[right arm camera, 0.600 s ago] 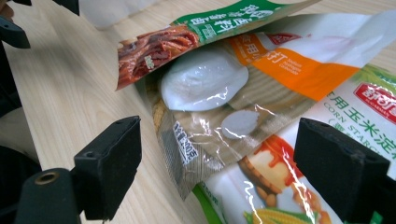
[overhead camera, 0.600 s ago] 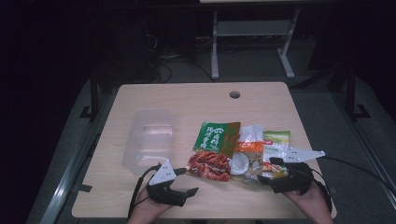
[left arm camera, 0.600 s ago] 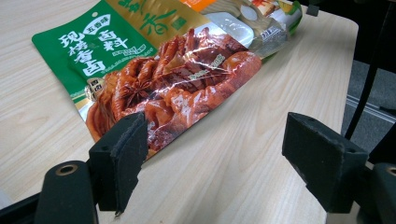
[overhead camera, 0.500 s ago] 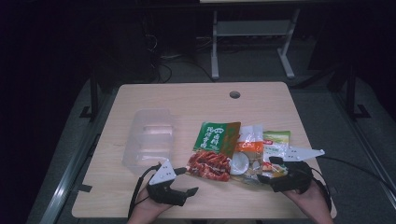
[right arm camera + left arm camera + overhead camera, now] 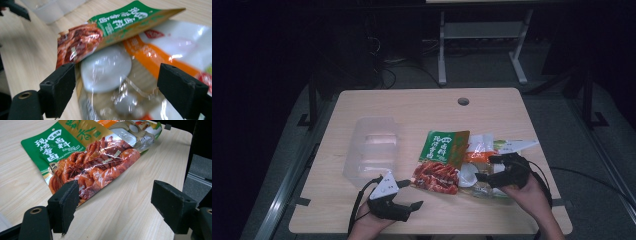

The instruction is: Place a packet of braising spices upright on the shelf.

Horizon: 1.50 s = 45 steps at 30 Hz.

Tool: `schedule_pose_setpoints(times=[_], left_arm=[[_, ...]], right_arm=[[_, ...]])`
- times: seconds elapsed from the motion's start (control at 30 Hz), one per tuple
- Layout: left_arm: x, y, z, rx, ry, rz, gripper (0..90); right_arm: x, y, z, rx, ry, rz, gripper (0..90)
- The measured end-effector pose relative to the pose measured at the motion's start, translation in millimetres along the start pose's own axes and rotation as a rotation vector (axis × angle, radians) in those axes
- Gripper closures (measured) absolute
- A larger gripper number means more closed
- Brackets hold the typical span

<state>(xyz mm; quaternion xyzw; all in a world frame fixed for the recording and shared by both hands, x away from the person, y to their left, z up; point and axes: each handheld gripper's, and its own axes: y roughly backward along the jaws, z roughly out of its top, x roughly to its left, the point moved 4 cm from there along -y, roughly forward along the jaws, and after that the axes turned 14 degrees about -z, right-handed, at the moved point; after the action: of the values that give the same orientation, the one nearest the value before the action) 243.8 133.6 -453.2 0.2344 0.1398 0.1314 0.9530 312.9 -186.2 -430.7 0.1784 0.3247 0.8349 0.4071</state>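
Observation:
A green and red snack packet (image 5: 441, 161) lies flat near the middle of the table, overlapping other packets to its right. My left gripper (image 5: 412, 194) rests by the front edge, just left of that packet. Its jaws stand open over bare wood, and the green and red packet (image 5: 90, 162) has a corner beside one pad (image 5: 65, 206). My right gripper (image 5: 486, 168) hovers open over a clear packet of white round pieces (image 5: 107, 70). The green packet (image 5: 112, 27) lies past it. Nothing is gripped.
A clear plastic container (image 5: 372, 150) stands left of the packets. An orange and white packet (image 5: 170, 50) and a pale green one (image 5: 517, 146) lie at the right. A cable hole (image 5: 463, 101) sits near the far edge. The table's front edge (image 5: 462, 231) is close to both hands.
My right gripper has edged away from the front edge and leftward over the packets. The left gripper and the packets have kept still.

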Motion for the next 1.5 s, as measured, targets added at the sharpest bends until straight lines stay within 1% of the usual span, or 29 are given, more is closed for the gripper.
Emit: schedule_pose_setpoints(times=[0.13,0.2,0.27,0.33,0.4,0.43,0.53,0.57,0.63,0.7,0.77,0.8,0.9,0.93,1.03,1.07,1.1,1.13,1.17,1.2,1.23,1.27,1.3,1.33,1.37,1.4,1.43,1.47,1.5], left_arm=[[-0.2,0.1,0.5,-0.004,0.0,0.001,22.3],[0.3,-0.5,-0.1,0.002,0.001,-0.001,22.3],[0.4,-0.2,0.0,0.0,0.001,-0.002,22.4],[0.3,0.5,0.3,-0.003,0.0,0.0,22.4],[0.3,0.7,0.5,-0.004,0.0,0.001,22.4],[1.0,1.8,0.9,0.0,-0.009,0.001,22.5],[1.1,1.8,1.2,-0.005,-0.006,0.002,22.5],[1.1,1.8,1.2,-0.005,-0.006,0.002,22.5],[0.6,0.8,1.4,-0.012,0.001,0.0,22.5],[0.1,1.2,1.5,-0.006,0.002,-0.001,22.5],[0.1,0.8,1.6,-0.01,0.001,-0.001,22.5],[-0.1,1.0,1.7,-0.011,0.0,-0.001,22.5],[-0.1,1.2,1.8,-0.011,-0.001,-0.001,22.5],[0.1,1.3,1.9,-0.012,-0.001,0.0,22.5],[0.2,1.2,1.9,-0.011,0.0,-0.001,22.6],[0.3,1.2,1.9,-0.01,0.0,-0.002,22.6],[0.2,1.1,1.9,-0.01,0.0,-0.002,22.6],[0.2,1.1,1.9,-0.01,0.0,-0.002,22.6],[0.0,1.0,1.8,-0.01,0.001,-0.002,22.6],[0.0,0.8,1.8,-0.011,0.001,-0.002,22.7],[-0.1,0.6,1.7,-0.011,0.002,-0.003,22.7],[-0.2,0.7,1.7,-0.007,0.002,-0.004,22.7],[-0.2,0.4,1.6,-0.005,0.001,-0.005,22.8],[-0.2,0.4,1.6,-0.005,0.001,-0.005,22.9],[-0.2,0.2,1.7,-0.004,0.001,-0.005,22.9],[-0.1,-0.5,1.7,-0.009,0.001,-0.006,23.0],[-0.1,-0.8,1.7,-0.009,0.002,-0.006,23.0],[-0.1,-0.8,1.7,-0.009,0.002,-0.006,23.0],[-0.1,-1.0,1.6,-0.008,0.002,-0.007,23.0]], right_arm=[[-0.4,-15.0,19.6,0.043,0.002,0.0,16.6],[-2.3,-22.4,27.4,0.065,-0.007,0.004,17.7],[-4.8,-29.6,34.1,0.091,-0.028,0.01,18.5],[-7.9,-36.4,39.3,0.095,-0.045,0.023,19.7],[-9.9,-43.4,44.8,0.117,-0.057,0.018,20.4],[-10.4,-47.3,47.8,0.126,-0.065,0.019,21.2],[-13.5,-56.7,53.3,0.169,-0.065,0.007,21.8],[-13.5,-56.7,53.3,0.169,-0.065,0.007,21.8],[-18.7,-63.2,57.5,0.179,-0.093,0.005,23.0],[-21.9,-67.2,58.5,0.207,-0.111,0.002,23.0],[-23.8,-70.5,59.0,0.216,-0.115,0.003,23.1],[-25.8,-75.9,60.2,0.237,-0.118,-0.004,23.5],[-26.9,-80.0,61.2,0.248,-0.119,-0.01,24.2],[-26.8,-84.8,62.2,0.256,-0.121,-0.009,27.2],[-26.6,-89.5,63.3,0.257,-0.116,-0.01,30.1],[-25.1,-92.8,64.6,0.26,-0.121,-0.008,34.8],[-24.8,-94.9,64.8,0.259,-0.118,-0.014,37.1],[-24.8,-94.9,64.8,0.259,-0.118,-0.014,37.1],[-25.0,-96.7,64.5,0.26,-0.109,-0.02,40.3],[-24.5,-100.9,63.0,0.274,-0.091,-0.03,46.7],[-24.5,-100.9,63.0,0.274,-0.091,-0.03,46.7],[-24.5,-102.1,62.6,0.276,-0.091,-0.029,49.5],[-23.9,-103.5,62.5,0.268,-0.104,-0.005,57.7],[-23.9,-103.5,62.5,0.268,-0.104,-0.005,57.7],[-23.6,-104.0,62.9,0.26,-0.105,0.001,60.7],[-23.0,-104.2,63.5,0.257,-0.105,0.004,69.9],[-23.0,-104.2,63.9,0.254,-0.109,0.009,72.2],[-23.0,-104.2,63.9,0.254,-0.109,0.009,72.2],[-23.4,-104.5,64.1,0.252,-0.114,0.016,75.6]])
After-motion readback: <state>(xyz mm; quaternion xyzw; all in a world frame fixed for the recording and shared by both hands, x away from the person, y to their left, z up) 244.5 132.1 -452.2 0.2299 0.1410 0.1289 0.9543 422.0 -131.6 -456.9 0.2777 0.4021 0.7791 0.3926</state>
